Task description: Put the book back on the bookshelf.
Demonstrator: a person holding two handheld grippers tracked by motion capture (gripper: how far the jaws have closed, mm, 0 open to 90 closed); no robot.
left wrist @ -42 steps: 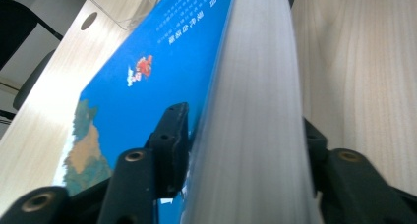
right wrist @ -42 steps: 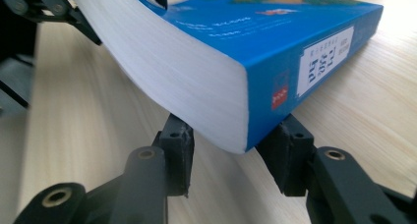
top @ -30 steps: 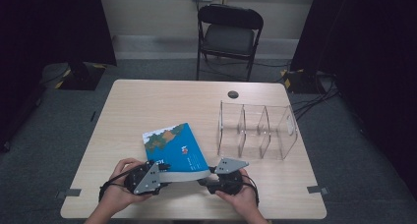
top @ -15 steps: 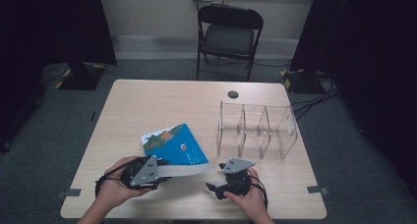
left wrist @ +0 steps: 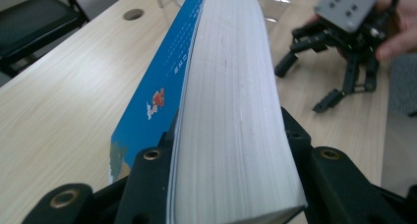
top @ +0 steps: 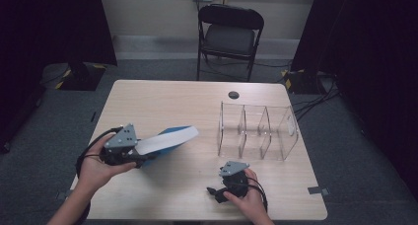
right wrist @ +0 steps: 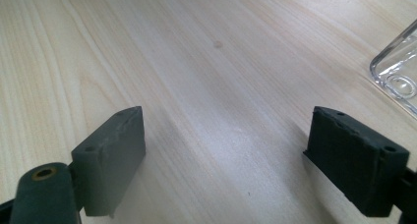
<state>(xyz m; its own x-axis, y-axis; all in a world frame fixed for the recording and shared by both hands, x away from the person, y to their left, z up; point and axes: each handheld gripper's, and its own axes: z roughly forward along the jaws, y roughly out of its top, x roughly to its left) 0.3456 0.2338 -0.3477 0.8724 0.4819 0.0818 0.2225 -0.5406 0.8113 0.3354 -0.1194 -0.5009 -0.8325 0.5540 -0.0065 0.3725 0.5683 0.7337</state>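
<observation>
A thick book with a blue cover (top: 170, 137) is lifted off the wooden table (top: 162, 101), turned so its white page edge faces up. My left gripper (top: 140, 156) is shut on its near-left end. In the left gripper view the page block (left wrist: 231, 86) and blue cover (left wrist: 162, 86) run away between the two clamped jaws of the left gripper (left wrist: 231, 150). My right gripper (top: 215, 194) rests low near the table's front edge, open and empty. In its own view the right gripper (right wrist: 233, 160) has wide-apart pads (right wrist: 113, 160) over bare wood. The right gripper (left wrist: 306, 85) also appears beyond the book.
A clear acrylic organizer (top: 256, 131) with three compartments stands at the right of the table; its corner (right wrist: 398, 71) lies close to the right gripper. A round cable hole (top: 233, 94) sits near the far edge. A black folding chair (top: 229, 32) stands behind the table.
The book lay flat with both grippers at its front edge. The right gripper let go and drew away to the right. The left gripper raised and turned the book onto its edge.
</observation>
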